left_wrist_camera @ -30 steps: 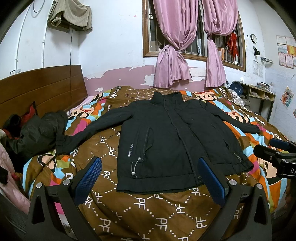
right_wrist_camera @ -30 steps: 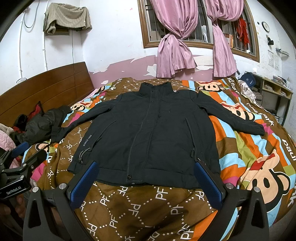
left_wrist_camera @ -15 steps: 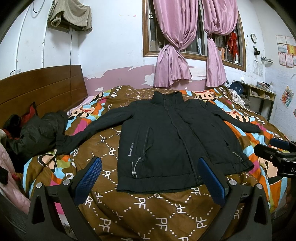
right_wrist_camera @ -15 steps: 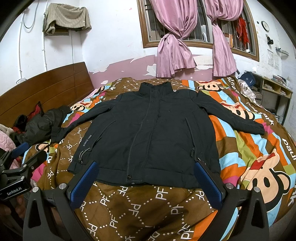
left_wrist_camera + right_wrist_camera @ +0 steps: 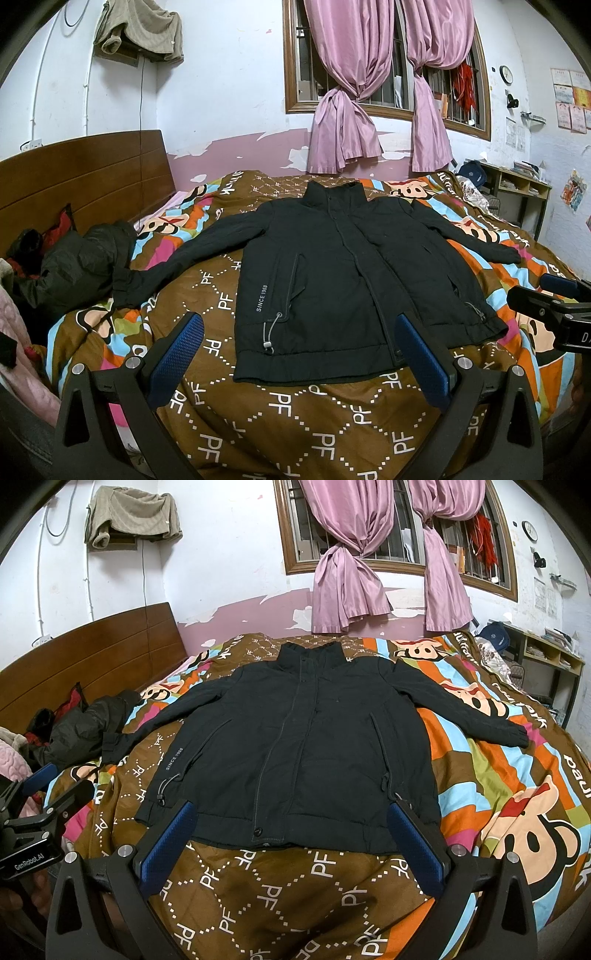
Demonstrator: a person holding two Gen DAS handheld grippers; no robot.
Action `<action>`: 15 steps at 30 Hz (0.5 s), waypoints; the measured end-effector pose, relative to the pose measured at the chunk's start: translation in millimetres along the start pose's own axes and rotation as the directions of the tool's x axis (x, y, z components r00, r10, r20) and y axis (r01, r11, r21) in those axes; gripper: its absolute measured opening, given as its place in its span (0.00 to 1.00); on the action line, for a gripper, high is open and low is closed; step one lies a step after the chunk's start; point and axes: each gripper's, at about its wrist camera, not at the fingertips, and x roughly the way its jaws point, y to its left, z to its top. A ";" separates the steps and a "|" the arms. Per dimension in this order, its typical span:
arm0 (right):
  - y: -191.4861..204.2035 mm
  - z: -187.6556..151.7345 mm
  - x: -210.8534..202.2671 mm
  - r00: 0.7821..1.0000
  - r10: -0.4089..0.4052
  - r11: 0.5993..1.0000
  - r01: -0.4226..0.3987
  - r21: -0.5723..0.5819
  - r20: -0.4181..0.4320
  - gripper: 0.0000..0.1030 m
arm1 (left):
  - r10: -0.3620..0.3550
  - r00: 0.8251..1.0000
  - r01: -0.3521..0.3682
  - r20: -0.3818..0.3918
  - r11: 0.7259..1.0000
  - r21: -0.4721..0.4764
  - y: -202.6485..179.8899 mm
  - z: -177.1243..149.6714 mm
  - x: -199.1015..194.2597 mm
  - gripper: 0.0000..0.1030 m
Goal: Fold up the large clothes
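Black padded jacket (image 5: 343, 280) lies flat, zipped and sleeves spread, across the middle of the brown cartoon-print bed (image 5: 295, 413), unmoved over the last second, while left gripper (image 5: 301, 349) and right gripper (image 5: 295, 834) still hover at its hem edge, jaws apart, folding unstarted.

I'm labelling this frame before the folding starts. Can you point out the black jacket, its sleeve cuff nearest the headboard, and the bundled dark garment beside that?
black jacket (image 5: 314, 746): right wrist view, chest panel.
sleeve cuff (image 5: 123, 290): left wrist view, cuff end.
dark garment (image 5: 79, 266): left wrist view, middle of bundle.
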 end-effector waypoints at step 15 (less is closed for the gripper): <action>-20.4 8.7 18.4 0.988 -0.072 0.986 0.091 0.137 -0.138 1.00 | 0.078 0.993 -0.082 -0.084 0.996 -0.045 15.5 18.2 15.8 0.98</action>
